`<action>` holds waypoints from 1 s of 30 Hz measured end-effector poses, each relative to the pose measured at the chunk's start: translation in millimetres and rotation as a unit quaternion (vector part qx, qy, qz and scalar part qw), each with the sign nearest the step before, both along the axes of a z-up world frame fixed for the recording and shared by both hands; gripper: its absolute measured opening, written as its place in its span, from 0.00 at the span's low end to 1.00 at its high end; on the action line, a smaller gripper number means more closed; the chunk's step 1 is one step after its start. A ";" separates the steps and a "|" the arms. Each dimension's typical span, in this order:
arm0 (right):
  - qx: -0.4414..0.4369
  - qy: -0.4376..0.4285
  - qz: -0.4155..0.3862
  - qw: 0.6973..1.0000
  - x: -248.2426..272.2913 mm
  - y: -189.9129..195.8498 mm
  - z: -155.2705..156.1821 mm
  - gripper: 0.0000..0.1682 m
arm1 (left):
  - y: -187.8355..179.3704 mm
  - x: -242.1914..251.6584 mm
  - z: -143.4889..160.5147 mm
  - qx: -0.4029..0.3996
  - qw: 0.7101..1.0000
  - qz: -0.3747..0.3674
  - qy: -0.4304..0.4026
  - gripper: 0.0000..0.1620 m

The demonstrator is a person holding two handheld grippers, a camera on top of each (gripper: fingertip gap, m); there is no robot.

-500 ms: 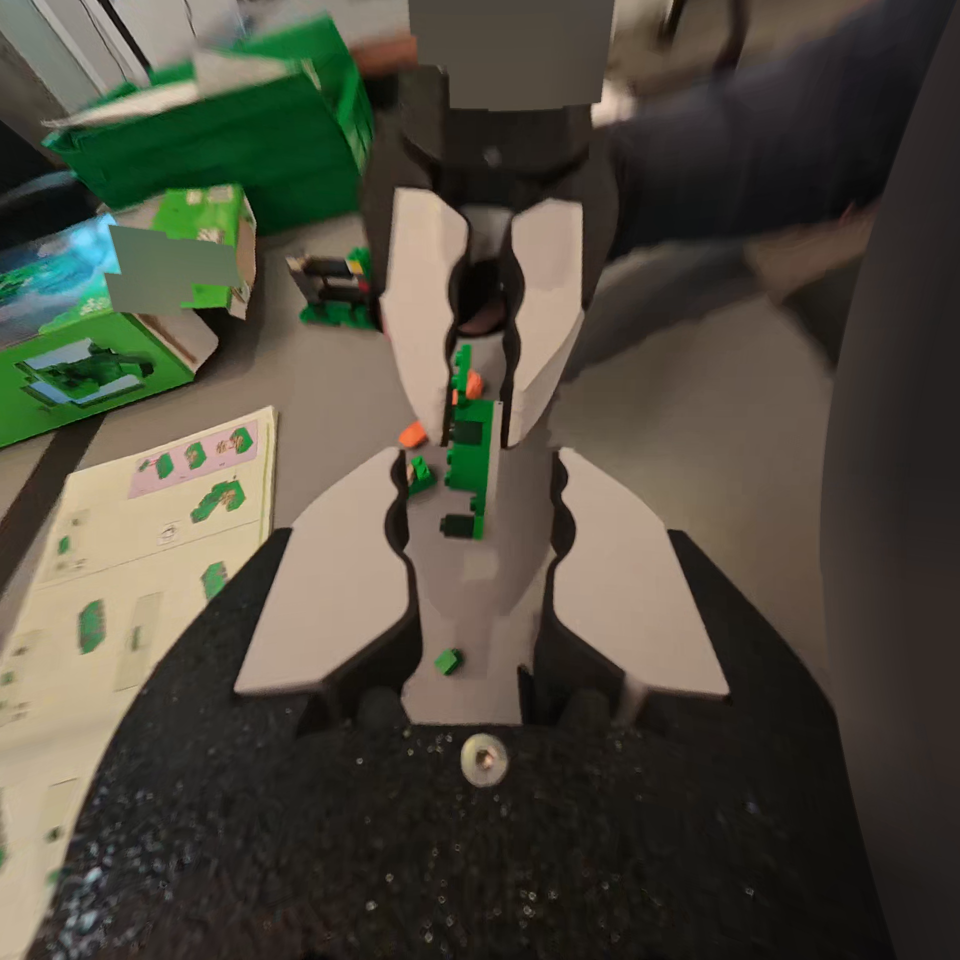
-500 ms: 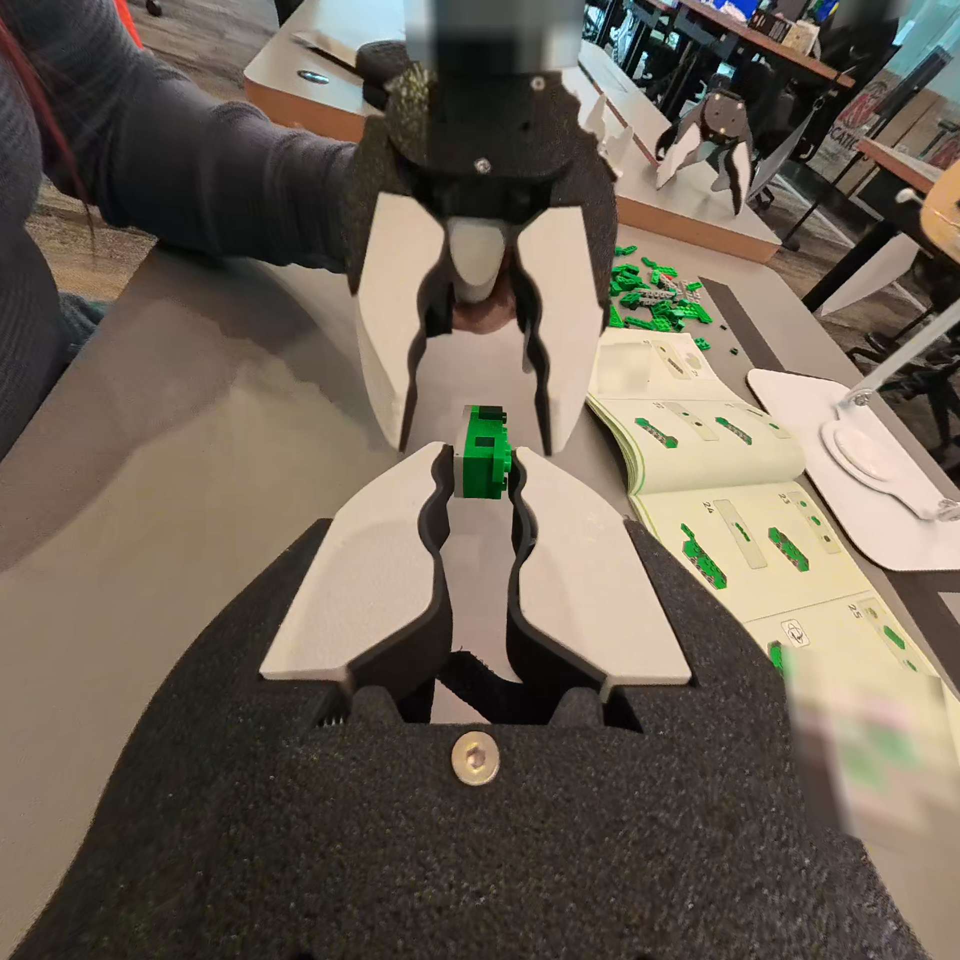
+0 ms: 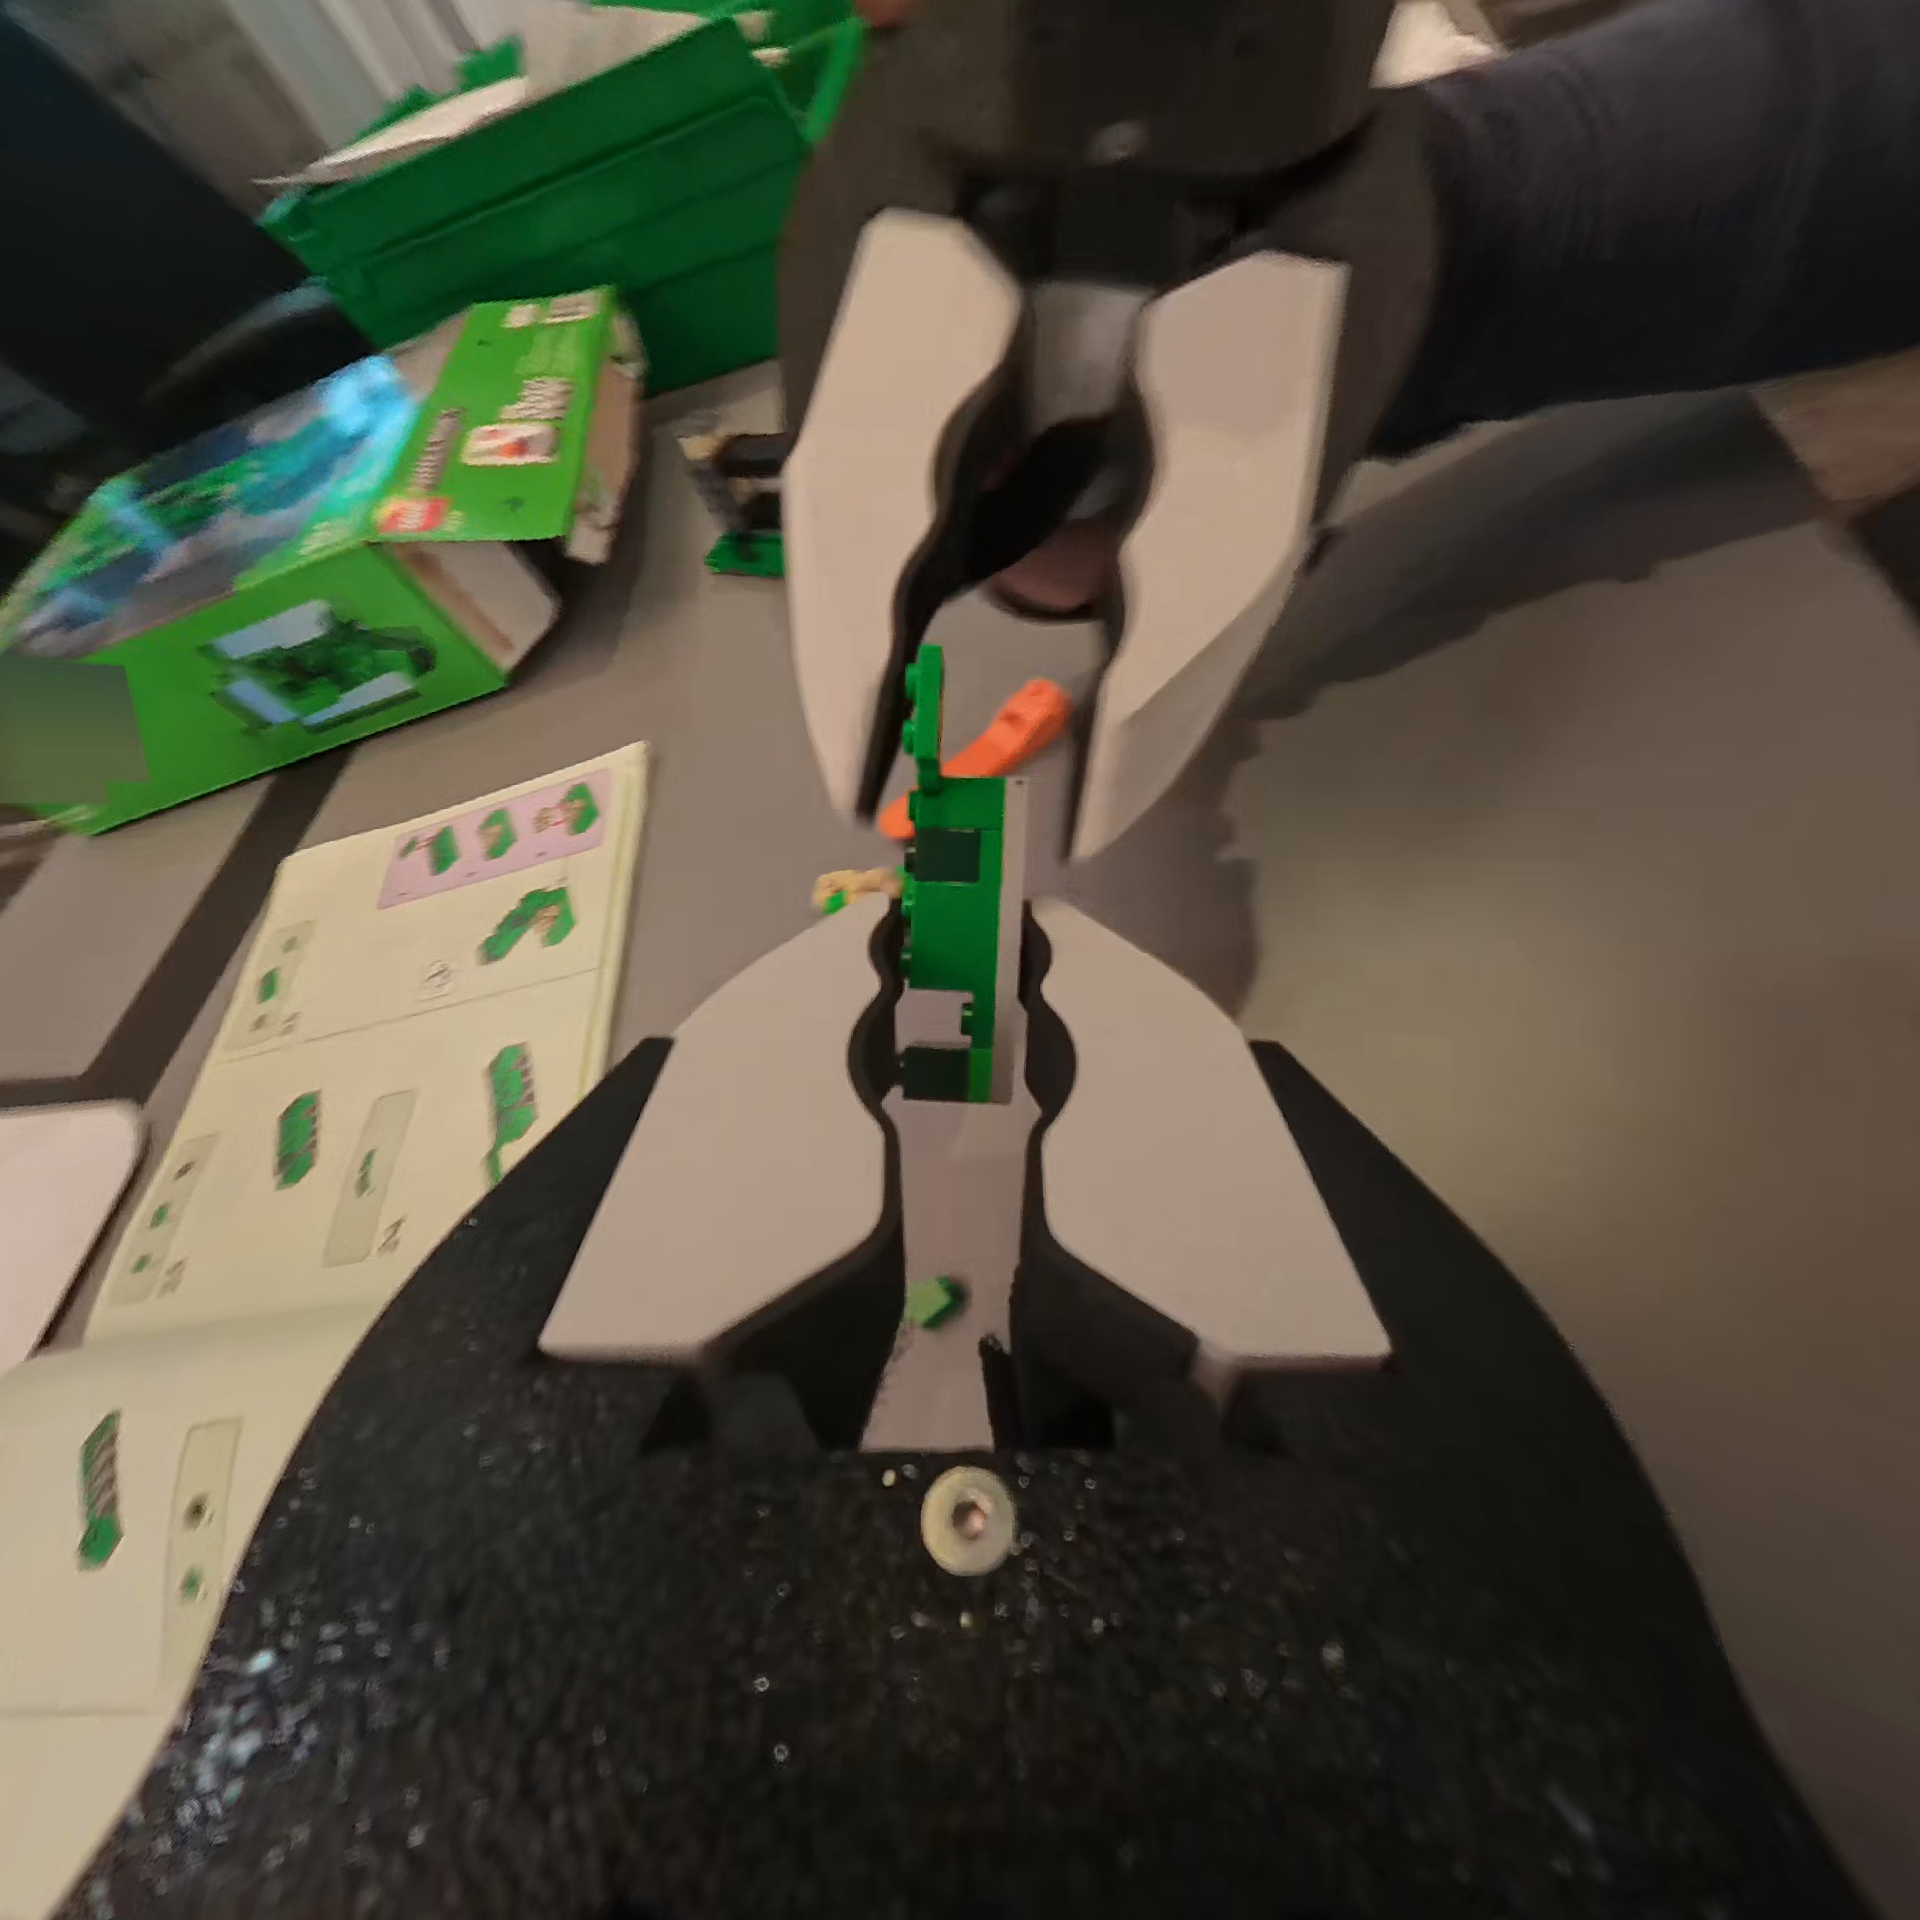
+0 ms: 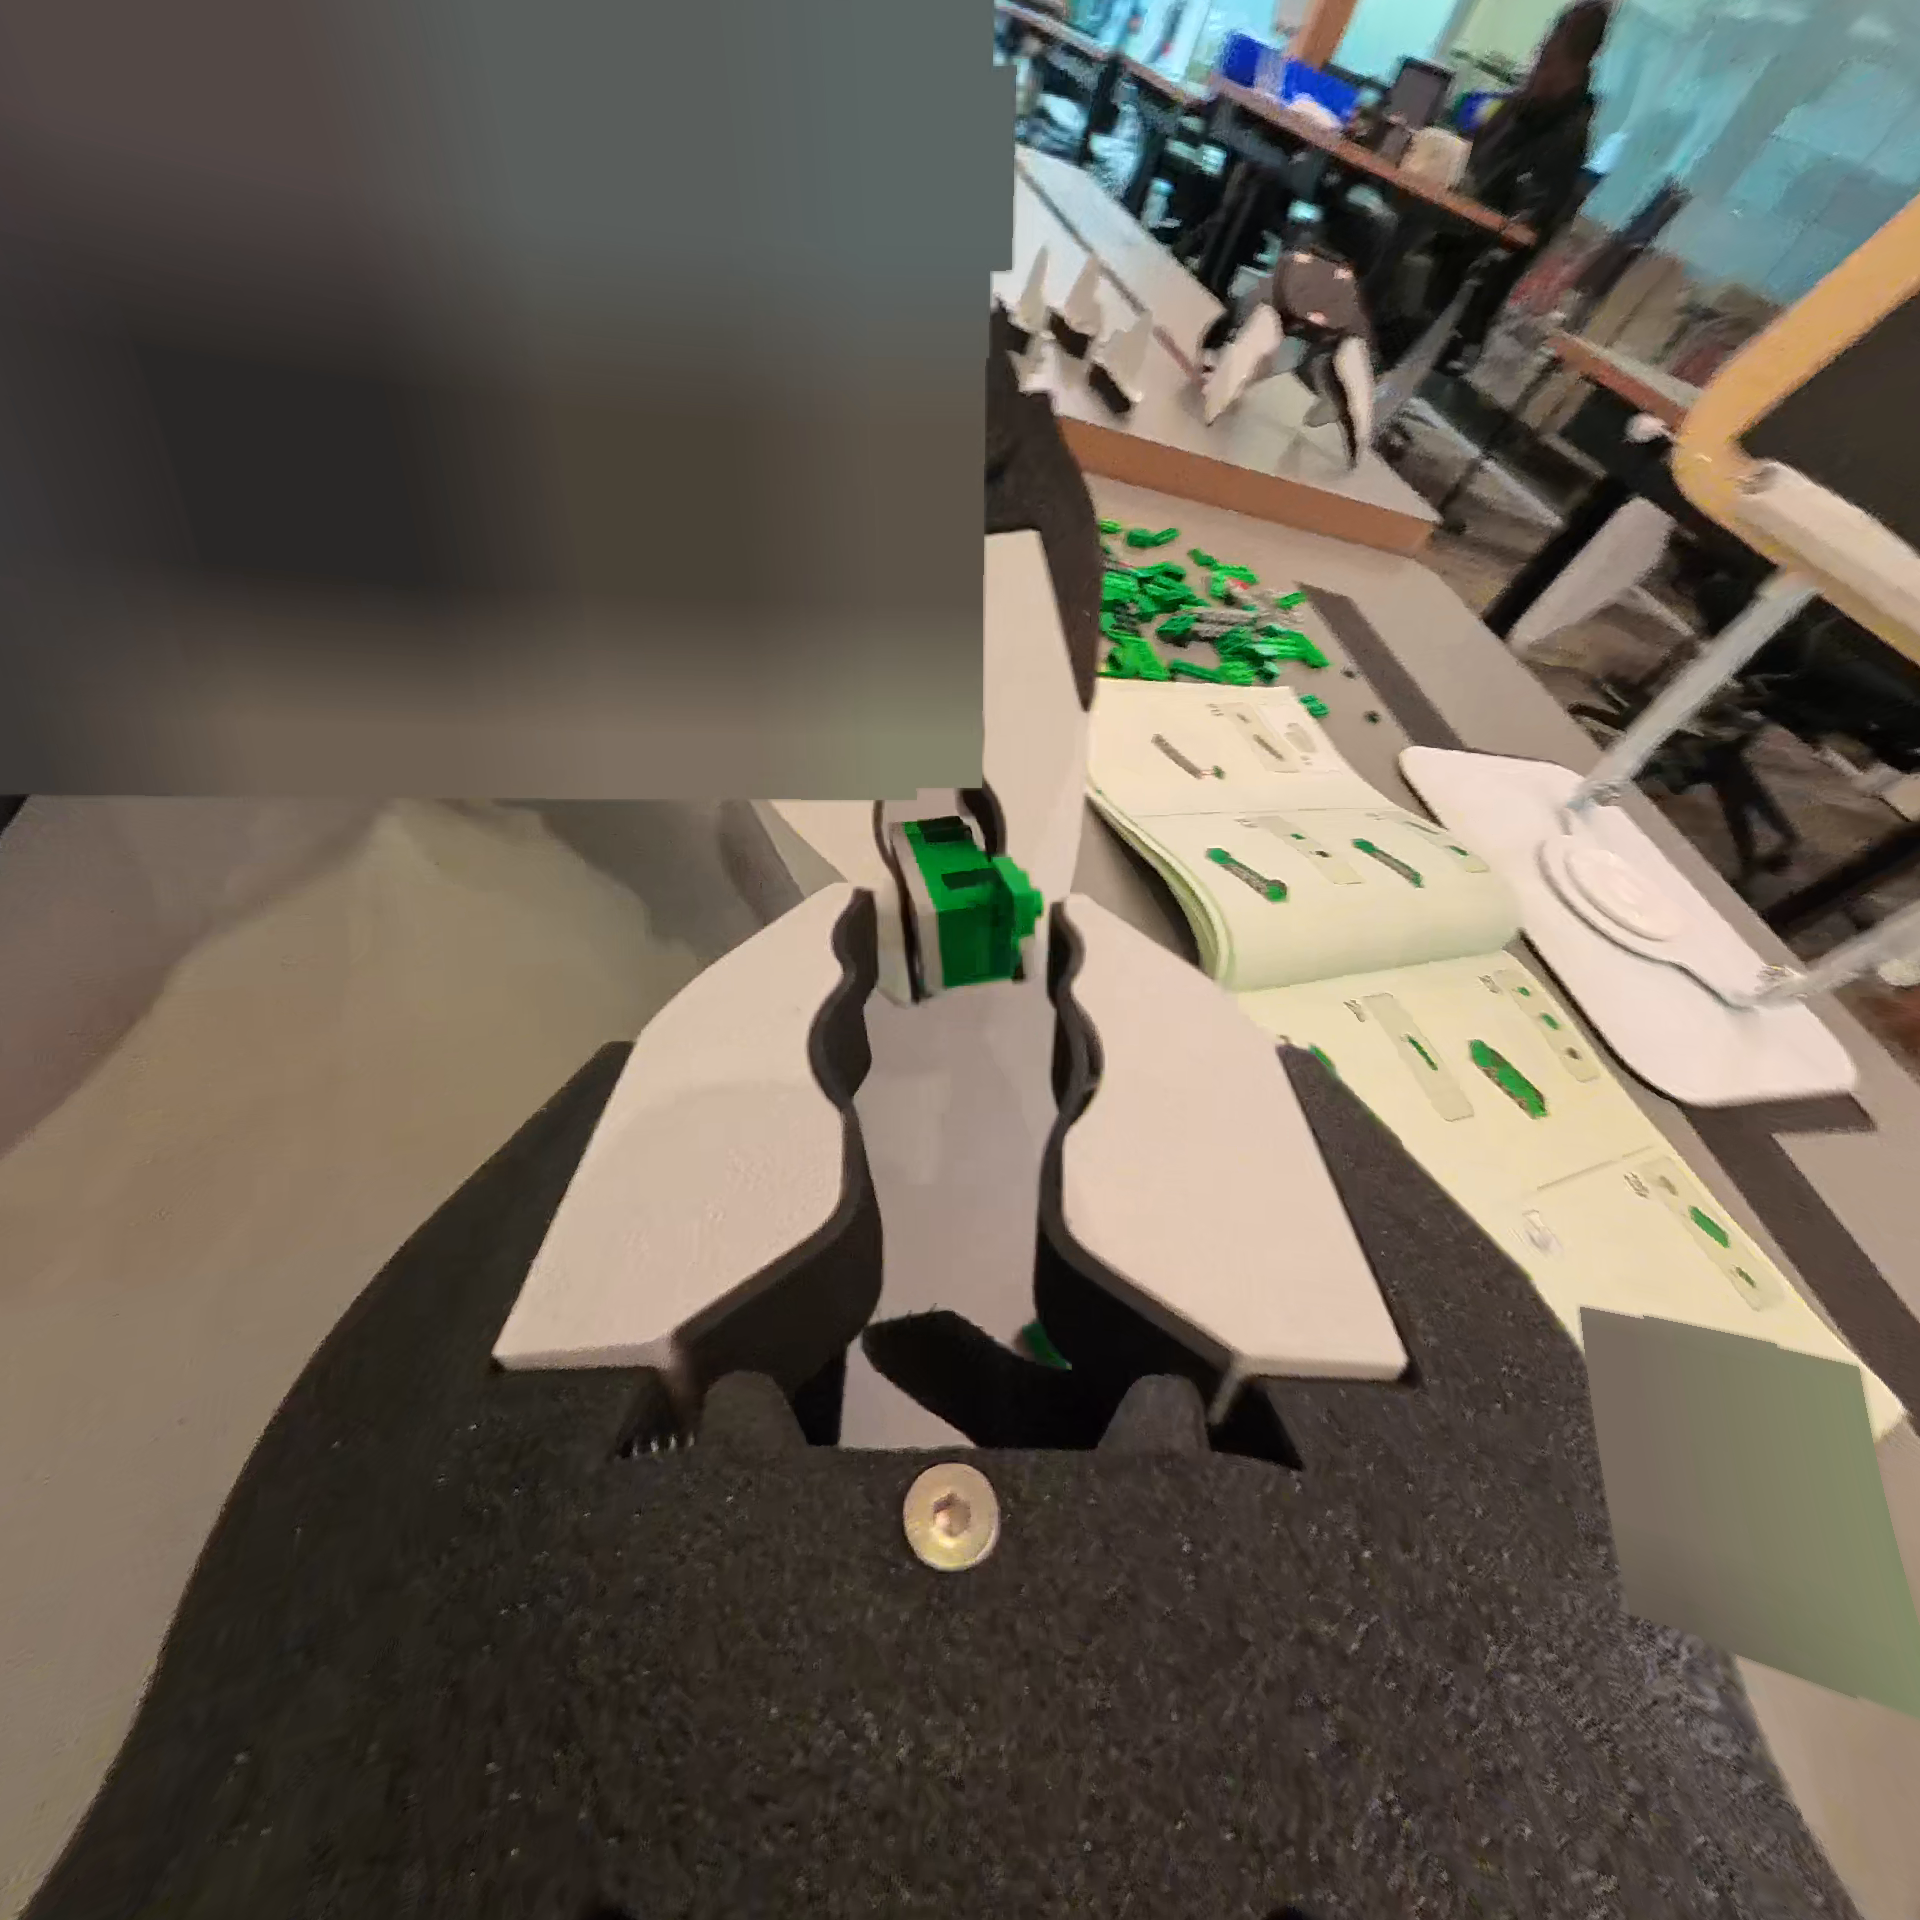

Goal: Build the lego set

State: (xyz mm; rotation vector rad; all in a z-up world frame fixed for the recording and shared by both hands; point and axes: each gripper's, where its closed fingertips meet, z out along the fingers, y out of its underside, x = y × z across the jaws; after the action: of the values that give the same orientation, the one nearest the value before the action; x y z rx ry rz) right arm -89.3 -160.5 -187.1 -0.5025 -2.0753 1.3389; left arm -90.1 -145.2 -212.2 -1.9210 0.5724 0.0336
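Observation:
A green lego assembly (image 3: 956, 935) with dark green tiles and a grey plate on one side stands upright between my left gripper's fingertips. My left gripper (image 3: 956, 925) is shut on it above the grey table (image 3: 1455, 1039). My right gripper (image 3: 966, 831) faces it from the far side, open, its tips either side of the assembly's upper end. In the right wrist view the assembly (image 4: 966, 914) sits tilted between the spread tips of my right gripper (image 4: 956, 914). One finger (image 4: 1029, 707) of the left gripper shows behind it; the rest is hidden by a blurred patch.
An orange brick separator (image 3: 1023, 727) and a small green brick (image 3: 935, 1299) lie on the table. An open instruction booklet (image 3: 436, 987) lies left, with a lego box (image 3: 291, 582), green bag (image 3: 582, 197) and small model (image 3: 743, 499) behind. Loose green bricks (image 4: 1184, 613) and a white lamp base (image 4: 1621, 914) lie beyond the booklet. My left and right fingertips are right by each other.
My left gripper has closed in on the assembly. My right gripper, which held it, has spread its fingers. The two grippers have come closer together.

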 end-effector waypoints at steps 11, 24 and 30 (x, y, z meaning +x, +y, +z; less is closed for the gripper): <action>0.081 -0.187 -0.413 0.888 -3.9 78.1 -92.4 0.20 | -2.8 -73.6 -17.7 0.066 0.976 0.189 0.090 0.12; 0.137 -0.312 -0.378 0.861 -12.0 75.7 -88.8 0.10 | -9.1 -83.0 -15.3 0.082 0.978 0.186 0.041 0.12; 0.304 -0.539 -0.281 0.734 36.5 106.3 -68.0 0.10 | -11.8 -89.7 -9.5 0.094 0.976 0.190 0.042 0.12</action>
State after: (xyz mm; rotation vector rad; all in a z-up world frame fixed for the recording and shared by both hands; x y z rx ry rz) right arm -52.9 -54.2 -255.1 -1.6914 -2.6374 -0.1743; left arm -179.8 -157.0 -221.6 -1.8246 0.2386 0.4019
